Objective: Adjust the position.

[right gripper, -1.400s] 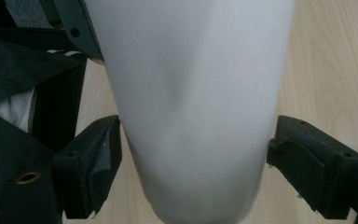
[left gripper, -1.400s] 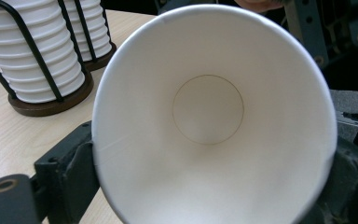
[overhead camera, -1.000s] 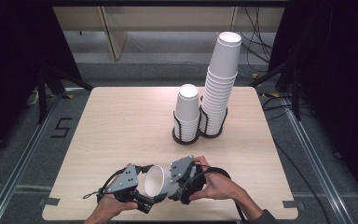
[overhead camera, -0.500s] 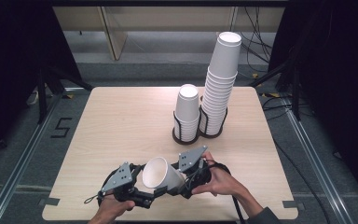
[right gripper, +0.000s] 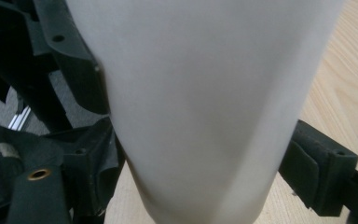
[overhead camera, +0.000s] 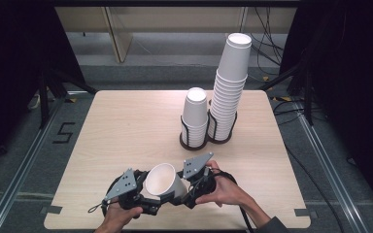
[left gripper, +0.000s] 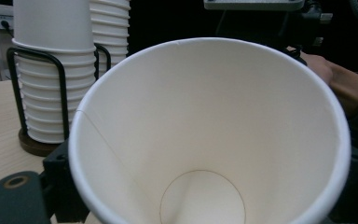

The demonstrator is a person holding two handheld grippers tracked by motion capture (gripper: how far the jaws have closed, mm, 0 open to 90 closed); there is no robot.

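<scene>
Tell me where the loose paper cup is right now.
In the high view, the paper cup sits near the table's front edge, between the left gripper and right gripper, mouth tilted up.

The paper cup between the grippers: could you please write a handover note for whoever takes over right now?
Right gripper: fingers grip the paper cup, tilted over the table near its front edge.
Left gripper: fingers have just been closing with the cup between them; firm grip unclear.
Short stack and tall stack stand in the wire holder.
Done: cup held up.
Left: probably finish the hand-over, then stack it.
</scene>
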